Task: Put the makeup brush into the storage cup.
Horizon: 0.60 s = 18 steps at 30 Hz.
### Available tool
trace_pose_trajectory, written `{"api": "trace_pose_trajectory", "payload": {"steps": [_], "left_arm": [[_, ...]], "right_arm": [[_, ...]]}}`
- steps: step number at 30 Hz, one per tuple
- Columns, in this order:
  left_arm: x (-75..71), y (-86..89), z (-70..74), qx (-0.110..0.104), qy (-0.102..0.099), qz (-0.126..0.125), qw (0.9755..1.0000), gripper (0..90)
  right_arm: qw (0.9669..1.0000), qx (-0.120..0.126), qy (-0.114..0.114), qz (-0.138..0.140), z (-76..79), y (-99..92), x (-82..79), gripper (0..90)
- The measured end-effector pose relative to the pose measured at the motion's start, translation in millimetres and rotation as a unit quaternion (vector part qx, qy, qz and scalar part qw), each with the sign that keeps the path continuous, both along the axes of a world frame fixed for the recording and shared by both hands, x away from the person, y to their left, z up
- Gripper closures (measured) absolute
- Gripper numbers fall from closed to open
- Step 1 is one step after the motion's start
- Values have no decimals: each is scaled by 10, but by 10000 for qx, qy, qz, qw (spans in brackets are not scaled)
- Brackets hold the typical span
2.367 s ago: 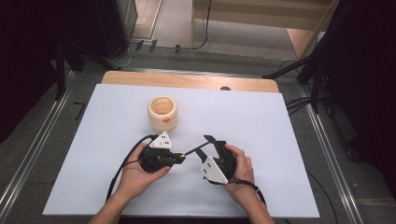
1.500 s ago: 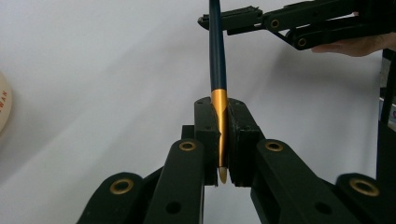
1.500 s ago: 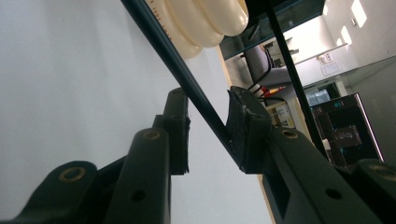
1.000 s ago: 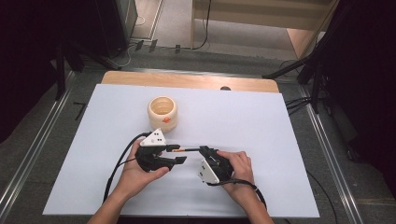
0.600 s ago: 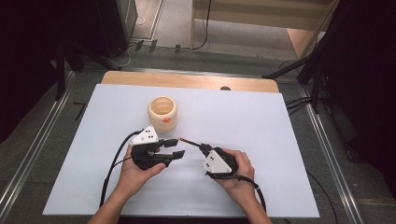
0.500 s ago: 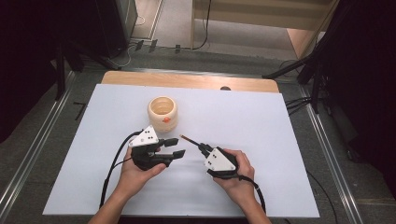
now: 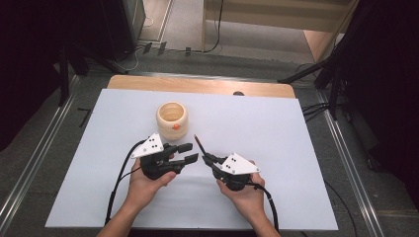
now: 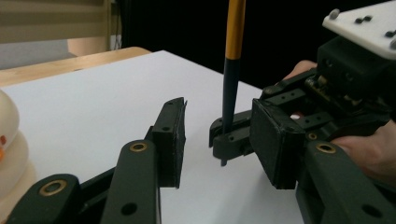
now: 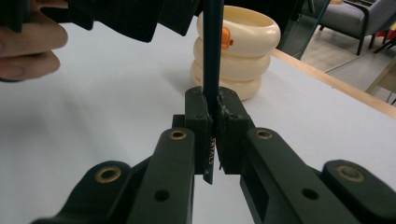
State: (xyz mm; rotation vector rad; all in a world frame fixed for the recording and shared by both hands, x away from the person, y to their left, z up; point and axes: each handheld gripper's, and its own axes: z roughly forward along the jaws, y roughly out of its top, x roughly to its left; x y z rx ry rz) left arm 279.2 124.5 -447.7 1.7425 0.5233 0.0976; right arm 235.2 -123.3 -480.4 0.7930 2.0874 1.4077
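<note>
- On the far left part of the white worktop [image 7: 276, 128] we see a cream ringed holder [image 7: 172, 119], upright, its mouth open upward and a small orange mark on its near side; in the right gripper view it stands just beyond the pencil, apart from it.
- Near and slightly left of the holder, we find the left tongs [image 7: 187, 152], held in the person's left hand [image 7: 148, 181] and pointing right.
- We see their jaws apart with nothing between the pads; they have just been closing a little, and in the left gripper view the worktop shows through the gap.
- Between the two tongs, we see the pencil [image 7: 199, 144], dark with a yellow-orange upper length in the left gripper view [image 8: 232, 70], rising from the right tongs and slanting away toward the far left.
- To the right, the right tongs [image 7: 209, 159] sit in the right hand [image 7: 247, 195] and are clamped tight on the lower end of the pencil; the right gripper view shows both pads pressed on its shaft [image 9: 212, 56].
- The pencil's short tail sticks out below the pads, above the worktop.
</note>
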Motion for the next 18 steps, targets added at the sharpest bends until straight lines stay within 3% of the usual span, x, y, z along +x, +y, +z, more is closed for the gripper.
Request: {"api": "trace_pose_trajectory", "payload": {"steps": [6,18], "left_arm": [[9,-4,-6,-150,30,-105,9998,642],[1,-4,4,-302,26,-188,9994,713]], "right_arm": [[9995,217,173,116,-26,42,-5,859],[9989,312,243,246,-71,155,-36,859]]}}
